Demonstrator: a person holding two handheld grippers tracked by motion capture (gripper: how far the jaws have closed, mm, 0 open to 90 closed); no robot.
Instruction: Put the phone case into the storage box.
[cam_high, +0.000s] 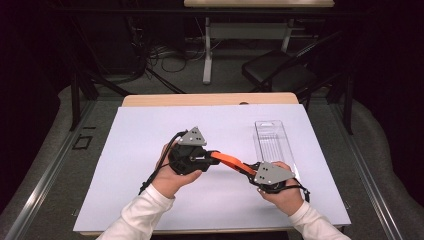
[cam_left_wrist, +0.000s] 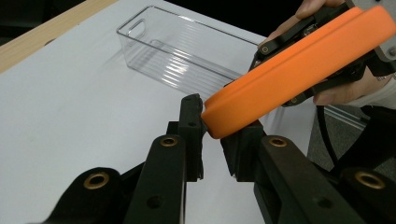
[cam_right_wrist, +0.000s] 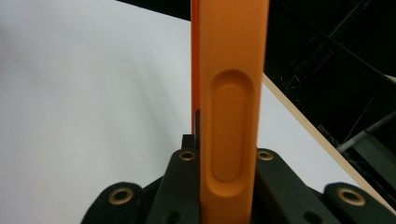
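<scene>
The white surface (cam_high: 150, 150) carries a clear plastic bin (cam_high: 274, 142) lying lengthwise away from the person on its right half, just beyond the right hand, and nothing can be seen inside it. In front of the bin, above the middle of the surface, a long orange bar (cam_high: 231, 162) spans the gap between the two tools, its long axis running from the left tongs (cam_high: 209, 159) down and rightward to the right tongs (cam_high: 251, 172). The right tongs are pinching one end of the bar: in the right gripper view the bar (cam_right_wrist: 229, 93) rises straight up between the two black jaws, pressed flat against both, with an oval recess in its face. The left tongs (cam_left_wrist: 212, 140) stand spread, and in the left gripper view the rounded free end of the bar (cam_left_wrist: 289, 70) sits at the tips of the jaws, seemingly resting on the right-hand one, with a gap to the left-hand jaw, so they have no hold on it yet. Judging from this, the matter in hand is a handover or a two-handed hold, and it turns on that free end lying squarely in the mouth of the left tongs; the bin lies nearer the right hand than the left
</scene>
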